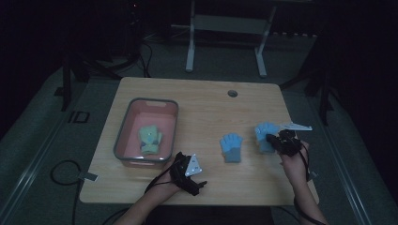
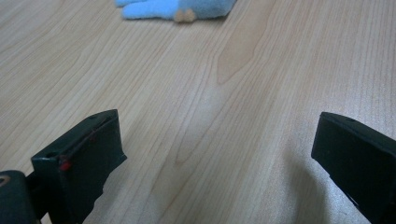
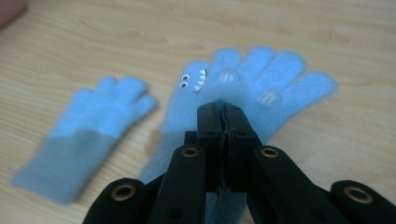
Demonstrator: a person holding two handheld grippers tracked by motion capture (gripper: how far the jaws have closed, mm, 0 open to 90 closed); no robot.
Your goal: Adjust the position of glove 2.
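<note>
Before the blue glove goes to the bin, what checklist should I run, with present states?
1. Right tool shut on the held blue glove: ok, jaws pinch its palm.
2. Glove free of the table: cannot tell, it may still touch the wood.
3. Second blue glove apart from the held one: ok, it lies separately.
4. Bin has room: ok, one green glove inside.
5. Left tool out of the way: ok, open, with bare wood between its jaws.
</note>
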